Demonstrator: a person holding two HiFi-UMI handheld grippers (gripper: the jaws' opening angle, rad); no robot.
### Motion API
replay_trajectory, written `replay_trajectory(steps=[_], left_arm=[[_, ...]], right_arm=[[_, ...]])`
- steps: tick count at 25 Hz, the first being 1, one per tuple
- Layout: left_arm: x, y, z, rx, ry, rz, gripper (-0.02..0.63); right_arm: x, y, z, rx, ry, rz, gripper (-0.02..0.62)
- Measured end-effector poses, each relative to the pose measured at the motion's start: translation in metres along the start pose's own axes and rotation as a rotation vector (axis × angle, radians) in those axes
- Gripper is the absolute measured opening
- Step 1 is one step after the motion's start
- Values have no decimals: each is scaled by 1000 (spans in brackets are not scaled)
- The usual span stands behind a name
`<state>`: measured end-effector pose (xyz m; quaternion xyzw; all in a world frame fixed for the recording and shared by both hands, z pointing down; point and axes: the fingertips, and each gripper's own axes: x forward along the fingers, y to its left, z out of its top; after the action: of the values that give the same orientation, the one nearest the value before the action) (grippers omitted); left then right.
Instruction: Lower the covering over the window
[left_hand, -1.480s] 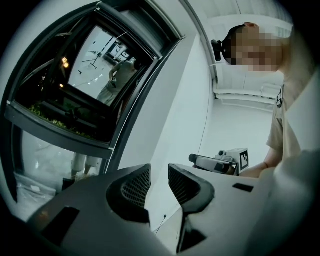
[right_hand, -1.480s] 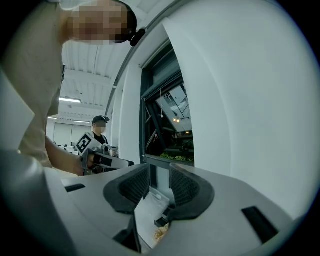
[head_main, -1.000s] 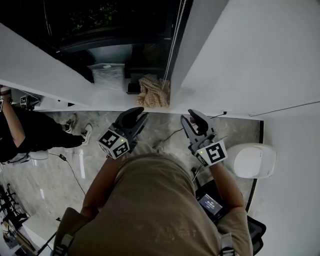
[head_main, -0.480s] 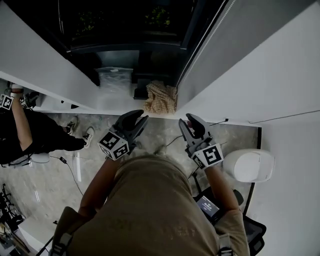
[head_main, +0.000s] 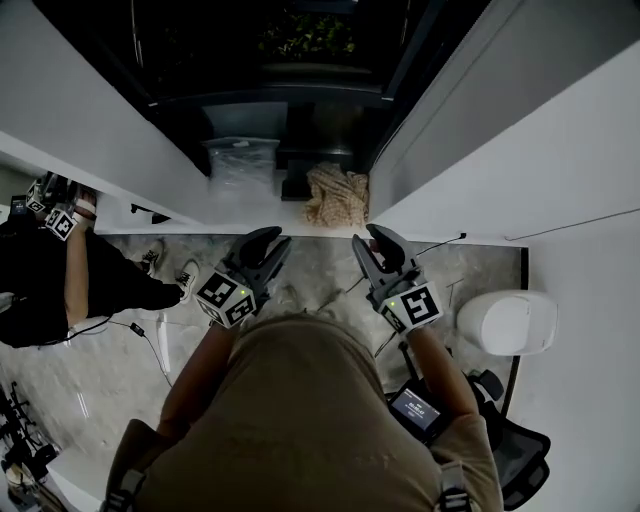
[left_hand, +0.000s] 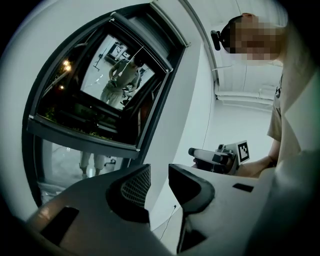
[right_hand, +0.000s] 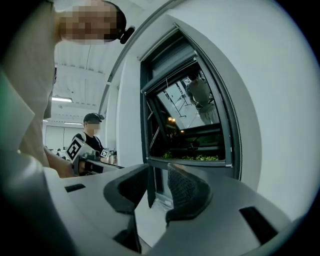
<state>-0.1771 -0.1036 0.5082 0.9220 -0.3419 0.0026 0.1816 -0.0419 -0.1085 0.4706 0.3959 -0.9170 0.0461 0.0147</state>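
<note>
The dark window (head_main: 300, 70) is ahead of me, set in a white wall, with its glass uncovered. In the right gripper view a grey housing (right_hand: 169, 56) runs along the top of the window (right_hand: 195, 125). The left gripper view shows the pane (left_hand: 100, 95) reflecting the room. My left gripper (head_main: 266, 246) and right gripper (head_main: 372, 246) are held side by side just short of the sill (head_main: 200, 205). Both are open, and there is nothing between the jaws of the left gripper (left_hand: 159, 174) or the right gripper (right_hand: 157, 174).
A checked cloth (head_main: 336, 195) and a clear plastic bag (head_main: 241, 160) lie on the sill. Another person (head_main: 50, 275) in black stands at the left with grippers. A white round bin (head_main: 506, 321) and a chair (head_main: 500, 450) are at the right. Cables (head_main: 150, 340) cross the floor.
Both grippers have moved forward toward the window, still open. The sill and cloth now sit nearer to them. The person at the left has raised an arm.
</note>
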Motion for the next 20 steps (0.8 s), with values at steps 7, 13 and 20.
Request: replay_trajectory(steps=[7,13,20], left_arm=[[-32,31,-15,-12,14,-25,104],[-41,38,-21,-16,51,-53,104],[-30,32,-32,-17,70,-115,104]], right_arm=[[24,28,-6,-8,-1,-50,118],[22,37,-7,9,9,-108,118],[15,37,-10,12,-5,-151,118]])
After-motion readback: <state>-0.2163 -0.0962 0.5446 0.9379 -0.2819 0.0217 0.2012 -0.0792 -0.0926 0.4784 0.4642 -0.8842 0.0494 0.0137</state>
